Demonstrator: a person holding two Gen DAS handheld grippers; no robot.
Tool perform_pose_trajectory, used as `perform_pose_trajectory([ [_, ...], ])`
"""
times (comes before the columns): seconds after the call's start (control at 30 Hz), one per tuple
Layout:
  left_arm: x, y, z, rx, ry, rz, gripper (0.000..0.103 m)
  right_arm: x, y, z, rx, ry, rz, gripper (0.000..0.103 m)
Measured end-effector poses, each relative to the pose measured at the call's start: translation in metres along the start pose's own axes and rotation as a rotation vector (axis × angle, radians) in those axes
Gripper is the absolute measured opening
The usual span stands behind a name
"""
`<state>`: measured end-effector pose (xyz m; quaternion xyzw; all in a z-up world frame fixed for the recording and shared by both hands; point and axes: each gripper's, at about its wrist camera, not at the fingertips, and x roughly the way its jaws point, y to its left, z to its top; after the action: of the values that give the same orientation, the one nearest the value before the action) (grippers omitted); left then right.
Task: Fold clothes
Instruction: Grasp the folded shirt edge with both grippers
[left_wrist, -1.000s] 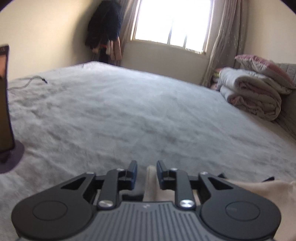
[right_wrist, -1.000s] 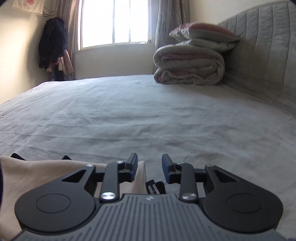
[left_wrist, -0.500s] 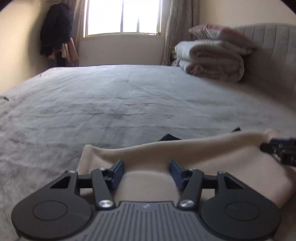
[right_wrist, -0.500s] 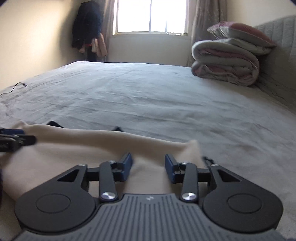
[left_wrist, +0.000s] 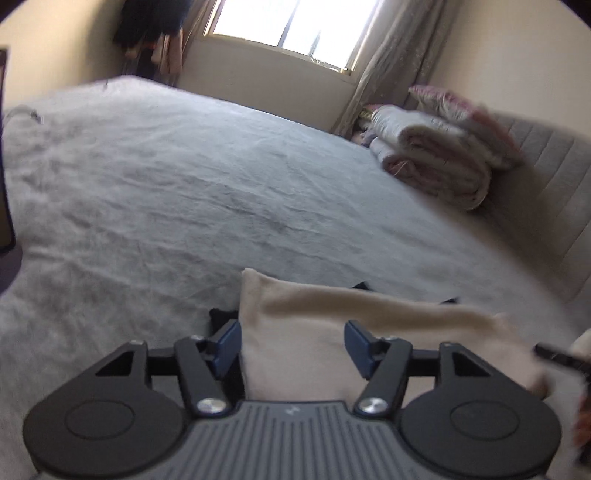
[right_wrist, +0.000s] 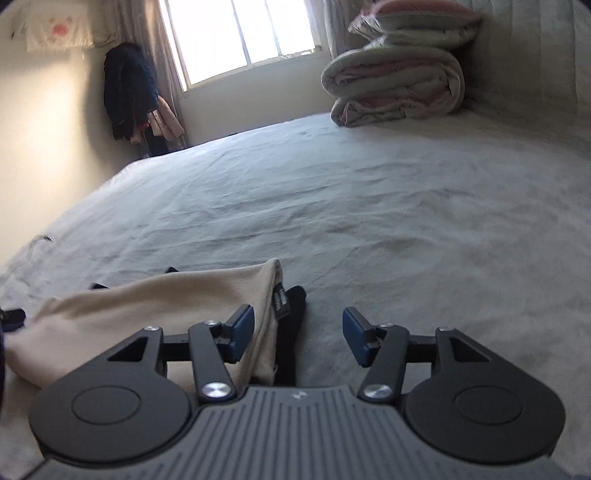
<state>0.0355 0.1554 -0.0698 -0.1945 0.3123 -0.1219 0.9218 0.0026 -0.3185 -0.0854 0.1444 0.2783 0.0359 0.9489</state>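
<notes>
A: Left wrist view?
B: The left gripper (left_wrist: 291, 343) is spread wide, holding nothing; the beige garment (left_wrist: 314, 332) lies on the grey bed (left_wrist: 184, 203) from 6 toward 3 o'clock, dark cloth (left_wrist: 221, 315) peeking out.

A: Right wrist view?
B: The right gripper (right_wrist: 298, 334) gapes empty too; the garment (right_wrist: 159, 306) sits at 8 o'clock. I'd match corners squarely before pinching.

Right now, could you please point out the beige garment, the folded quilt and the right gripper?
beige garment (left_wrist: 314, 354): left wrist view, flat middle of the cloth.
folded quilt (right_wrist: 399, 88): right wrist view, rolled front.
right gripper (right_wrist: 298, 334): right wrist view, midway between fingertips.
</notes>
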Motion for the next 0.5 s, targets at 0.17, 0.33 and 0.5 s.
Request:
perform_pose_trajectory([
  [0.17, -0.02, 0.031, 0.0, -0.245, 0.082, -0.048, 0.071, -0.02, -0.015, 0.0, 0.195, 0.099, 0.032, 0.059],
  [0.33, -0.03, 0.054, -0.007, -0.451, 0.169, -0.105, 0.071, -0.032, -0.032, -0.01, 0.462, 0.2, 0.113, 0.059],
  [0.5, -0.009, 0.042, -0.033, -0.534, 0.279, -0.177, 0.071, -0.021, -0.032, -0.022, 0.633, 0.253, 0.208, 0.06],
])
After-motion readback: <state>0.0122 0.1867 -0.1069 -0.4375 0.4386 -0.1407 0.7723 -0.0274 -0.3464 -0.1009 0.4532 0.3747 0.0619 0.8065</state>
